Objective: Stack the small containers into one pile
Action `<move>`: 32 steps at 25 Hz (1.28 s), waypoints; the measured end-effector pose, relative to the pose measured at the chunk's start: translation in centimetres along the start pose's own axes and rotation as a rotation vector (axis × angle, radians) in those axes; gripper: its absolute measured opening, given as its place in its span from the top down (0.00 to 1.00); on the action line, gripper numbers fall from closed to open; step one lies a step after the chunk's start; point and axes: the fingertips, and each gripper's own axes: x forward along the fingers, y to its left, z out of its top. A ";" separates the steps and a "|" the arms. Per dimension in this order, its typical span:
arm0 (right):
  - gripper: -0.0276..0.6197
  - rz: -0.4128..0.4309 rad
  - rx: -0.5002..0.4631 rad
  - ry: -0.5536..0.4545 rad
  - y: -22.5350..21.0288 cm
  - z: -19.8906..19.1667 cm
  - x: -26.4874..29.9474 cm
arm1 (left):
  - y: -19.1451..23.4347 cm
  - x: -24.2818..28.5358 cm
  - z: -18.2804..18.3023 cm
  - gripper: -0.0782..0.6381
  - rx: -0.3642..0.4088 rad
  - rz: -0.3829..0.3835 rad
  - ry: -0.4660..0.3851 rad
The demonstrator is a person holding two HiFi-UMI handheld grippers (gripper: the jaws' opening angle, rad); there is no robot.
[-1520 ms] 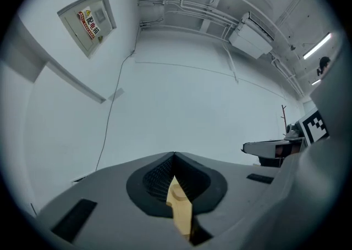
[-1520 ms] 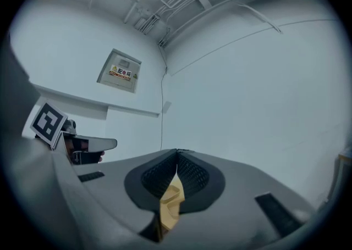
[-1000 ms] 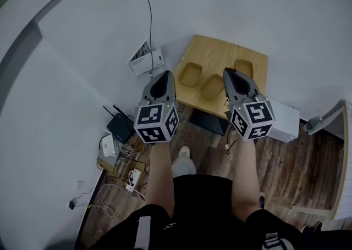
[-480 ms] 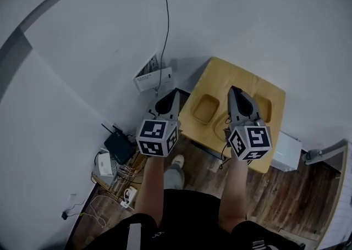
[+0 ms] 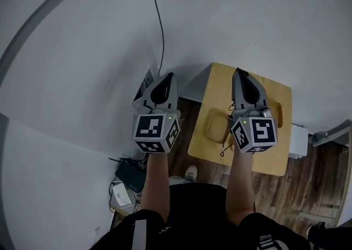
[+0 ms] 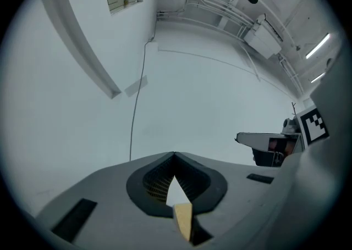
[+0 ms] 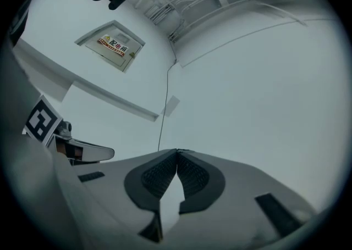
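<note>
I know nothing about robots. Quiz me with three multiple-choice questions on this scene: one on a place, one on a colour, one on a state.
1. Where is the left tool?
A) above the table
B) left of the table, off its edge
C) under the table

2. What colour is the table?
A) black
B) light wood
C) red

3. How do the jaws of the right tool stand?
A) wide apart
B) gripping something
C) together, nothing between them

Answers:
1 B: the head view shows it beside the table's left edge.
2 B: its top is pale tan.
3 C: the right gripper view shows them closed together, empty.
</note>
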 end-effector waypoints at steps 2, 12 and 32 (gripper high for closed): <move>0.95 -0.016 -0.035 -0.025 0.2 1.5 0.9 | 0.3 1.5 1.5 0.89 -0.006 -0.039 -0.031; 0.95 -0.037 -0.102 0.009 0.7 1.3 3.2 | -0.7 4.5 0.7 0.89 -0.073 -0.160 -0.069; 0.95 -0.094 0.013 0.232 -6.0 -4.9 -0.9 | -7.9 7.1 -6.2 0.89 -0.102 -0.240 0.158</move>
